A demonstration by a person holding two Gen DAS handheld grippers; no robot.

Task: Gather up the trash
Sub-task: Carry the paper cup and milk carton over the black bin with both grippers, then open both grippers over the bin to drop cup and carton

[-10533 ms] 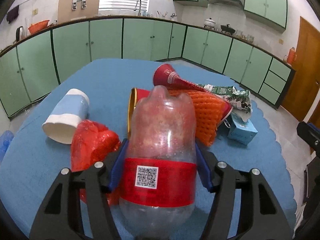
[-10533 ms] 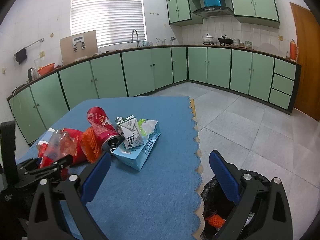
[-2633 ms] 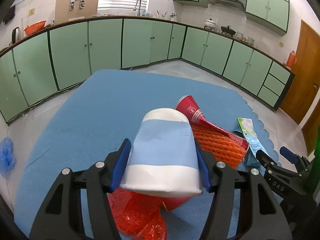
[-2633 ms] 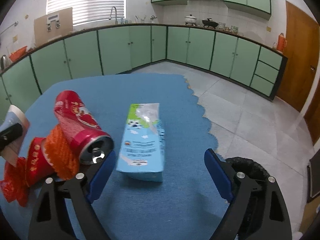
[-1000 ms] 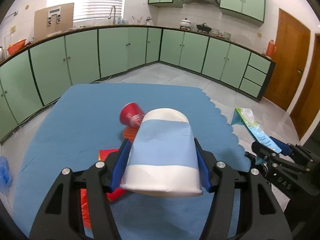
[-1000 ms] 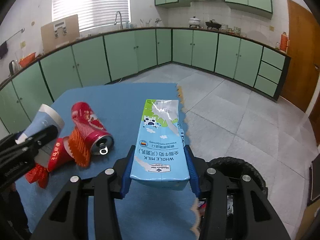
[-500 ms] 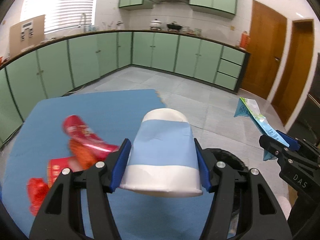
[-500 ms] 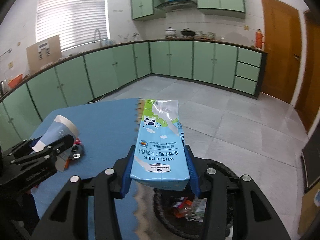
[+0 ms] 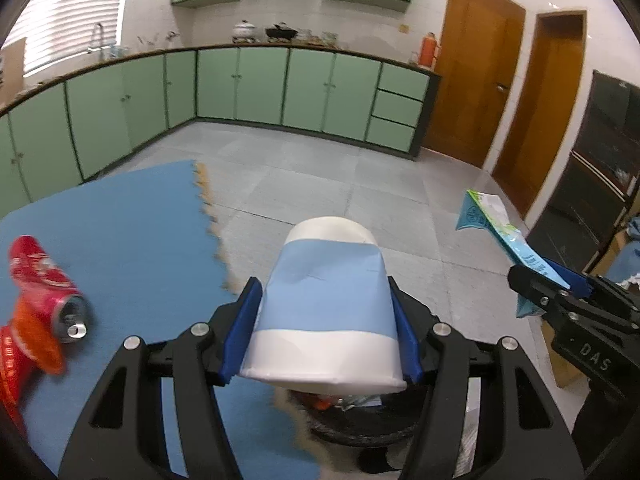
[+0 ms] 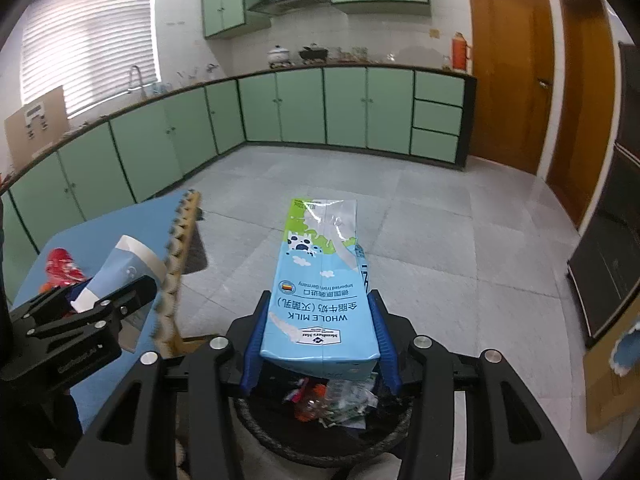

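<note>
My left gripper (image 9: 322, 336) is shut on a blue and white paper cup (image 9: 326, 304), held past the table edge above the black trash bin (image 9: 360, 430). My right gripper (image 10: 320, 344) is shut on a blue whole milk carton (image 10: 320, 280), held right over the same bin (image 10: 324, 436), which holds mixed wrappers. In the right wrist view the left gripper (image 10: 86, 312) with its cup (image 10: 120, 270) shows at the left. The milk carton (image 9: 500, 240) and right gripper (image 9: 560, 296) show at the right of the left wrist view. A red can (image 9: 44, 280) and orange net (image 9: 32, 336) lie on the blue table (image 9: 140, 240).
The table's scalloped edge (image 10: 178, 264) runs beside the bin. Grey tiled floor (image 10: 440, 232) lies beyond, ringed by green cabinets (image 10: 304, 108). Wooden doors (image 10: 508, 68) stand at the right. A cardboard box (image 10: 608, 392) sits on the floor at the right.
Both grippers have swung right, off the table and over the trash bin, each keeping its item. The can and net have slid to the far left of the left wrist view.
</note>
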